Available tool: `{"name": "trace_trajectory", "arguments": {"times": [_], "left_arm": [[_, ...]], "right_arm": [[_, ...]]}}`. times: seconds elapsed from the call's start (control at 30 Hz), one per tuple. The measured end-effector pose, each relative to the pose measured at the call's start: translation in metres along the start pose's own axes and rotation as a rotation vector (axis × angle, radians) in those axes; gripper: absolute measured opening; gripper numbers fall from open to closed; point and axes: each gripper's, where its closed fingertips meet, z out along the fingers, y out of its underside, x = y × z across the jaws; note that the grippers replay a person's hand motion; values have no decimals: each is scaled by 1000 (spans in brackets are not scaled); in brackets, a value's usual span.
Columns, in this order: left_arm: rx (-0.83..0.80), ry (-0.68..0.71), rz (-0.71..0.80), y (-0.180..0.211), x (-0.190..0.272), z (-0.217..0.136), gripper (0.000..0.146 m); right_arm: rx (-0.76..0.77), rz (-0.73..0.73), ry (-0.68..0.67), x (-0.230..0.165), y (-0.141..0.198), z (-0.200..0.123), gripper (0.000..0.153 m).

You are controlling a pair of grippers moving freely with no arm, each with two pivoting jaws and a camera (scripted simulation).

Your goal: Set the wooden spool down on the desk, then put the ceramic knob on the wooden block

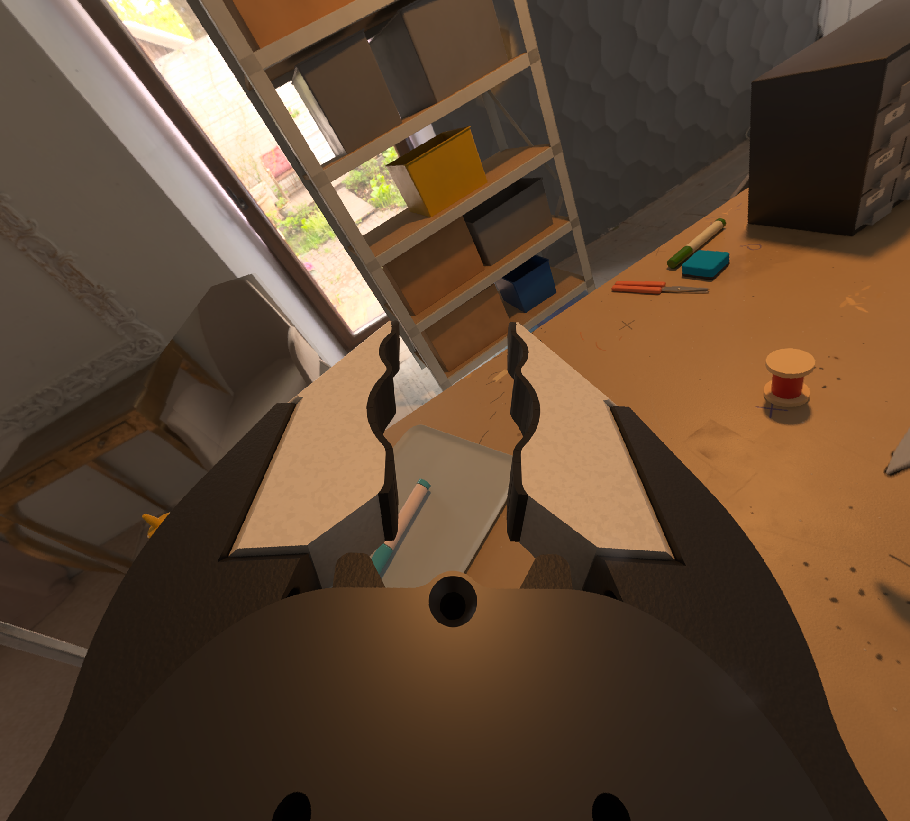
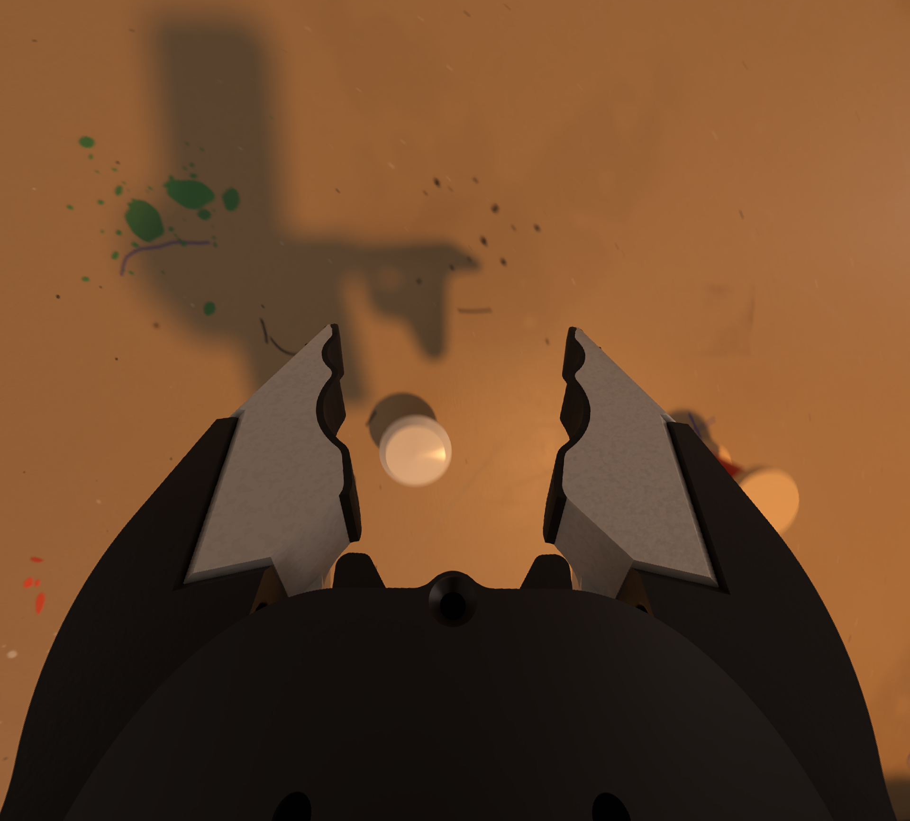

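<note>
The wooden spool with red thread stands upright on the brown desk, to the right of my left gripper. The left gripper is open, empty and raised near the desk's left edge. In the right wrist view the spool shows partly behind the right finger. My right gripper is open and points straight down at the desk. The pale round ceramic knob stands on the desk below, between the fingers, untouched. No wooden block is in view.
A grey tray with a teal-capped marker lies under the left gripper. Orange scissors, a teal eraser, a green marker and a dark drawer cabinet sit farther back. A shelf of boxes stands beyond the desk.
</note>
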Motion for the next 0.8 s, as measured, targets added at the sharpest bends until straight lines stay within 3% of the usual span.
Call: {"name": "trace_trajectory", "arguments": {"times": [0.13,0.3,0.5,0.8], "left_arm": [[-2,0,-18,5,-4,1,44],[-16,16,-9,6,2,8,44],[-35,45,22,3,17,18,44],[-54,67,42,5,27,27,44]], "right_arm": [[-58,139,70,21,46,-25,89],[-99,231,55,10,94,-36,89],[-90,223,-15,-22,99,-12,81],[-31,289,-5,-27,91,23,65]]}}
